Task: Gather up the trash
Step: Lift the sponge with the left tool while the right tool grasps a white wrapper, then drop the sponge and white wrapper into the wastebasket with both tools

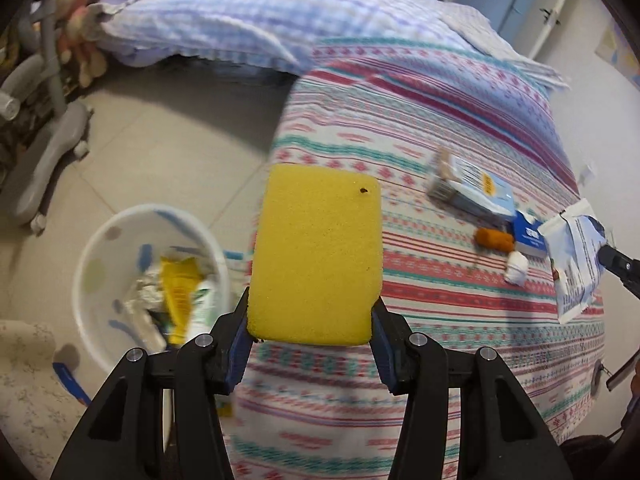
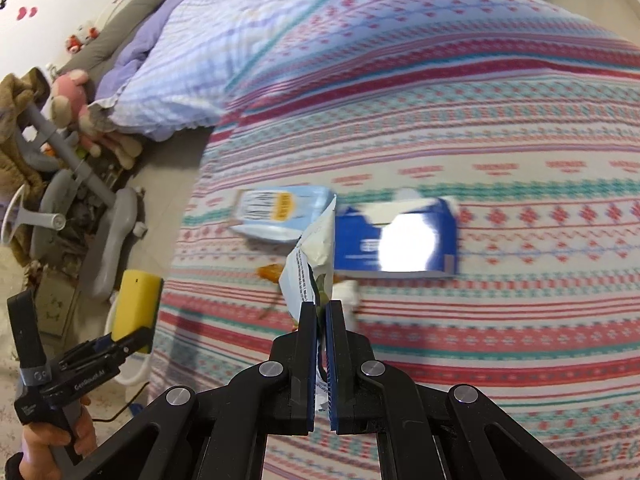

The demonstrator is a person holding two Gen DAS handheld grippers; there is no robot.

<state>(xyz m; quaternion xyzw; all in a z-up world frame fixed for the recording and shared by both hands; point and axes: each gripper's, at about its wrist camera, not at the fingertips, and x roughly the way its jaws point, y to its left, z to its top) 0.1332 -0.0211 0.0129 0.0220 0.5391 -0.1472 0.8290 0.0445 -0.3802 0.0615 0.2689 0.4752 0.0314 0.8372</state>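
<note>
Beside the bed [image 1: 440,128], at its near corner, the left gripper [image 1: 312,320] is clamped on a yellow sponge [image 1: 316,256], its pads pressing the sponge's two sides. The sponge sticks up from the jaws, over the bed's edge. On the floor just off that edge stands a white bin [image 1: 100,240] with wrappers [image 1: 176,288] already in it. Over the bed's striped sheet, the right gripper [image 2: 320,308] is closed tight on a white packet [image 2: 312,264], which rises crumpled from between the pads. On the bed beyond the packet lie a pale blue pack [image 2: 280,212], a dark blue box [image 2: 396,240], an orange piece [image 1: 494,240] and a small white wad [image 1: 516,266], all close together. A checked quilt [image 1: 240,12] is bunched at the bed's far end. A hand [image 2: 52,444] grips the left gripper's handle, seen low in the right wrist view.
</note>
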